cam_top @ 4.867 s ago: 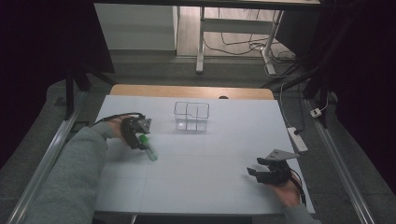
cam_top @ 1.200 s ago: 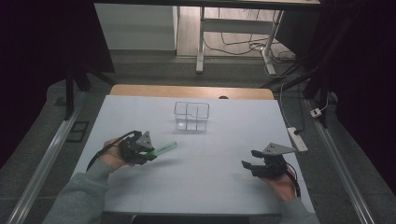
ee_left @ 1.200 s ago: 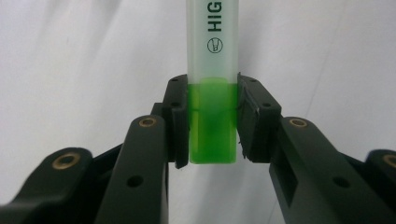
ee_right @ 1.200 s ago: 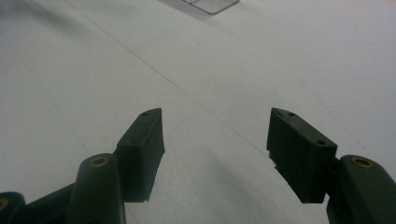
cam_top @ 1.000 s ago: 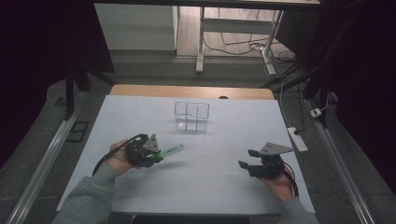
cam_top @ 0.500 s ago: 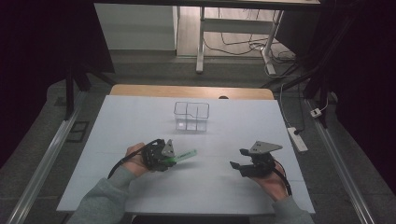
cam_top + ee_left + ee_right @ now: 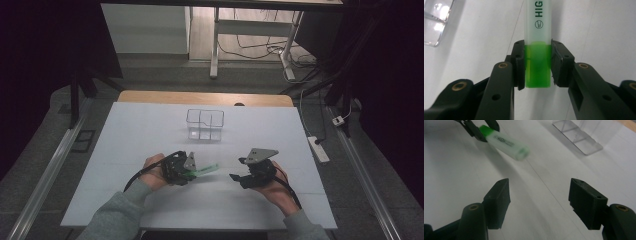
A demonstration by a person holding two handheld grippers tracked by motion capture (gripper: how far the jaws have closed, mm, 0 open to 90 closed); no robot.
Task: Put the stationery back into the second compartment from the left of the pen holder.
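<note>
A power strip (image 7: 318, 148) lies on the floor at right. Cables (image 7: 260, 50) trail beneath a desk frame (image 7: 215, 45) at upper centre.

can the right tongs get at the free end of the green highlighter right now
Probably yes: the right tongs are open, and bare white table lies between them and the green plastic highlighter held by the left tongs.

One green highlighter (image 7: 204, 170); one clear organizer box (image 7: 205, 124); two tools: left tool (image 7: 191, 169), right tool (image 7: 236, 170).
</note>
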